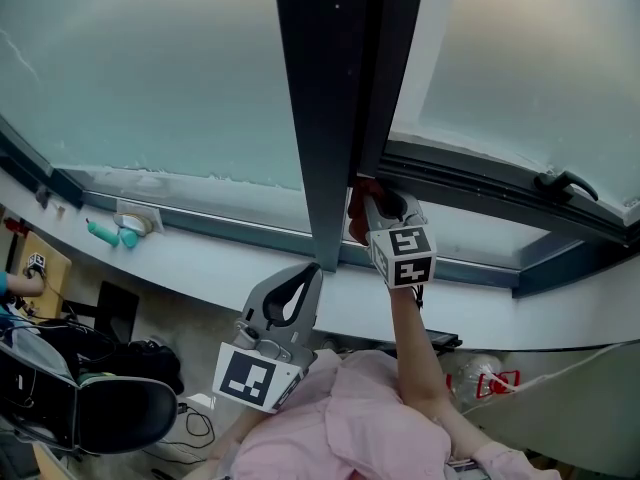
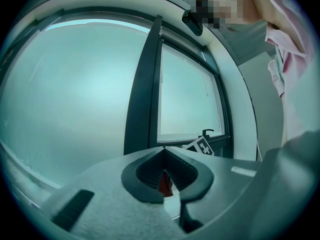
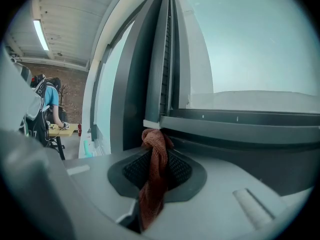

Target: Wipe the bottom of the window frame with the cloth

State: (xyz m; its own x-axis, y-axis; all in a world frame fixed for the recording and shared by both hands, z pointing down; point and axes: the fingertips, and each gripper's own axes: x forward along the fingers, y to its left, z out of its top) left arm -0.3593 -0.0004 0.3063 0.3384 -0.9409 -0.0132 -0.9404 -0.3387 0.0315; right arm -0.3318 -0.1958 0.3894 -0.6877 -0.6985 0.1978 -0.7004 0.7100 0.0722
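Here | right tool point(image 3: 156, 151) was clamped on the cloth point(image 3: 151, 184) | cloth's bunched end pressed against the frame's point(image 3: 225, 126) bottom rail, just beside the mullion point(image 3: 135, 84) | left tool point(image 2: 163, 151) had its jaws together, held nothing, sat near the mullion's foot.

i seem to be in a workshop or lab room, not a home. a bare red-brown brick wall point(image 3: 70, 91) stands under a long fluorescent tube light point(image 3: 41, 34). a person in a blue shirt point(image 3: 50, 99) stands at a pale wooden worktable point(image 3: 62, 129). below me are a black padded office chair point(image 1: 120, 413) and loose black cables point(image 1: 195, 426) on the floor, near a big frosted glass pane point(image 1: 170, 68) in a dark metal window frame point(image 1: 330, 118).
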